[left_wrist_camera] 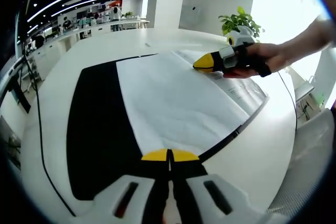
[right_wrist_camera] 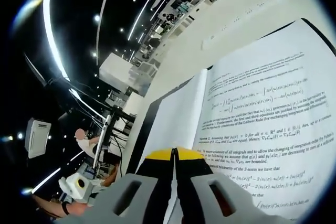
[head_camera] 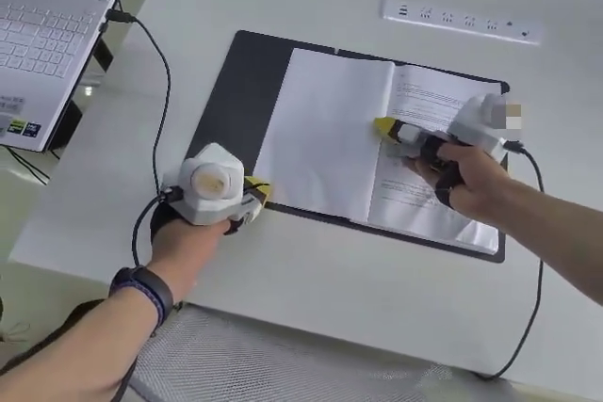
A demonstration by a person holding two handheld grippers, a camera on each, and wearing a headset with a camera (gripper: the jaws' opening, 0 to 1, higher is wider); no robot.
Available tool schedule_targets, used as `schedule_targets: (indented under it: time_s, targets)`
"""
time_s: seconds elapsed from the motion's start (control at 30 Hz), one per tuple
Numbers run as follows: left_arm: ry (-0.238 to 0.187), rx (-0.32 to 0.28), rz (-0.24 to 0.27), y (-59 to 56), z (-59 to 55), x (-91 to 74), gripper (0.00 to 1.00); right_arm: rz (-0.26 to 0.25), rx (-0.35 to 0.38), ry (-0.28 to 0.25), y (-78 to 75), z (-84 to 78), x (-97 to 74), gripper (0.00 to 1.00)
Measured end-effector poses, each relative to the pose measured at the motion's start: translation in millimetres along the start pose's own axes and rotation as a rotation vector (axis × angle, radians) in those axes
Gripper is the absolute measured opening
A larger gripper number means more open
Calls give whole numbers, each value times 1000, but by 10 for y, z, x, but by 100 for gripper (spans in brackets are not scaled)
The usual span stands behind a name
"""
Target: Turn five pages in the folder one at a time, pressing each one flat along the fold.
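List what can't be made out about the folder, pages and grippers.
- Head view: print on the printed page is too small to read; the right gripper and hand cover part.
- Right gripper view: the shut jaws hide the near end of the fold.
- Head view: the blank page hides any pages under it.
- Head view: the laptop is cut off by the edge.

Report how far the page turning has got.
Done: at least one page lies turned, blank side up, on the left of the folder. In hand: the right tongs, shut, sit at the fold, apparently pressing it flat; the left tongs rest shut at the folder's near edge. Left: further turns; the count cannot be read.
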State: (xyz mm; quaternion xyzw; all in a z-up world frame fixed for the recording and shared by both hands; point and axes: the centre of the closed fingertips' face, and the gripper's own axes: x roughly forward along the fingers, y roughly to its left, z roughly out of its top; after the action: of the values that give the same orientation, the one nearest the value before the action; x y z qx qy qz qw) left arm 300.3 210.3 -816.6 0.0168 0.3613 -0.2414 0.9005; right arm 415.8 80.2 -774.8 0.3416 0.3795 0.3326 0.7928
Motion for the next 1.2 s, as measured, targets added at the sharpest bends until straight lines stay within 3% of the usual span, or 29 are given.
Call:
schedule_targets:
  time_s: [0.2,0.27,0.67,0.9,1.0,1.1,1.2]
  targets:
    - [-5,-7,1,-11,4,-7,0,7,-12,0,-30,42,21,0]
    - [-5,-8,1,-5,1,0,0,6,-2,-6,-141,100,86,0]
    - [-2,-5,-1,-63,34,-74,0,10,5,-41,-151,278,233,0]
    - [-6,0,-3,-78,48,-106,0,-1,68,-140,-481,617,445,0]
    - [-3,-7,-9,-77,51,-112,0,-11,79,-174,-554,713,503,0]
    - [0,-5,-12,-78,52,-115,0,-15,141,-223,-612,819,555,0]
    - [1,-7,-11,-74,53,-114,0,-23,148,-240,-668,881,600,0]
